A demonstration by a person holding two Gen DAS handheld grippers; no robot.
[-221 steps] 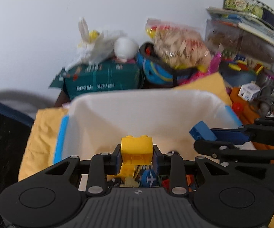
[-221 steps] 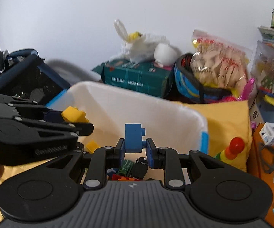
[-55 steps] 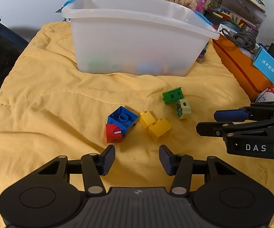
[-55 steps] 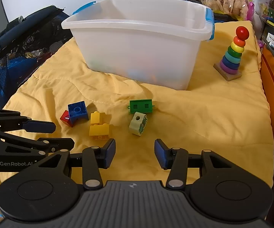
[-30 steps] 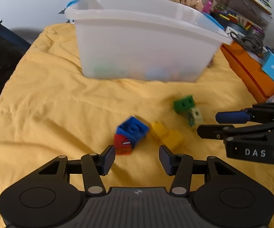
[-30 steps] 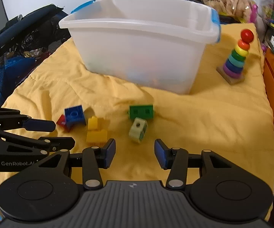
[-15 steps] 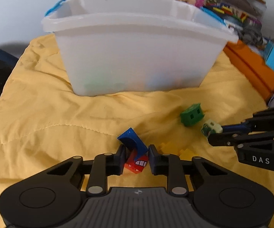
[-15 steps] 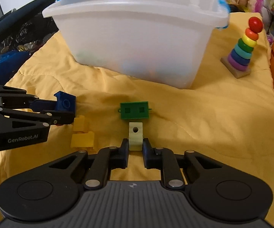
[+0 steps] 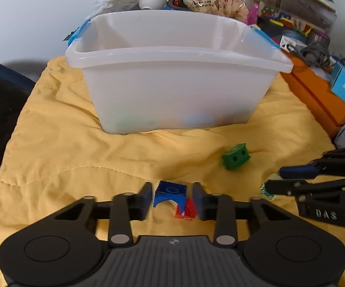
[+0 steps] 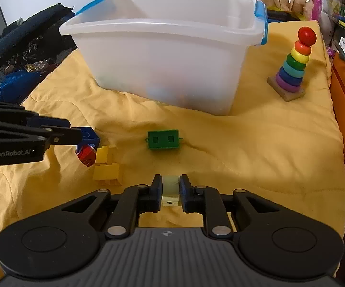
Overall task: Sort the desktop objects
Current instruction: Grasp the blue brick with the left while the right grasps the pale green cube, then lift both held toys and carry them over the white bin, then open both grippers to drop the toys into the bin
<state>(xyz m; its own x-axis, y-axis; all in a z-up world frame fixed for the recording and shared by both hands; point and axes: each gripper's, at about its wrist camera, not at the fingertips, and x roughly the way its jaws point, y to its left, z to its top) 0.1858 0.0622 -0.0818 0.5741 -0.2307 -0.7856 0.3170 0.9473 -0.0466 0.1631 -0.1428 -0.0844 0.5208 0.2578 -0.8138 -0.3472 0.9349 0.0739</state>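
far left in the right wrist view there's a dark mesh bag [image 10: 21, 55] off the edge of the yellow cloth [image 10: 268, 143], and the left gripper [image 10: 75, 131] reaches in from that side, low over the cloth. its fingers sit either side of the blue brick [image 10: 90, 135], with the red brick [image 10: 86, 154] tucked just under and in front of it. from the left wrist view the left gripper [image 9: 172, 196] has its jaws partly spread, and they've just been opening; the blue brick [image 9: 170, 192] stands between the pads with a sliver of gap on each side, so it isn't being squeezed. the red brick [image 9: 185, 211] leans against the right-hand pad, below the blue one.

moving along, two yellow bricks [image 10: 106, 167] lie together on the cloth just right of the red one. behind everything stands the white plastic bin [image 10: 163, 28] with blue clips, faint coloured shapes showing through its wall.

centre now: the green block [image 10: 163, 139] with two square windows lies flat on the cloth, well clear of both grippers.

the right gripper [image 10: 170, 190] is pinching the pale green block [image 10: 170, 186], pads flat against both sides; those jaws have just been opening a touch around it, and whether the block is off the cloth i can't tell.

out right, the rainbow ring stacker [image 10: 292, 67] stands upright on the cloth beside the bin, and an orange box [image 9: 316, 95] runs along the cloth's right edge.
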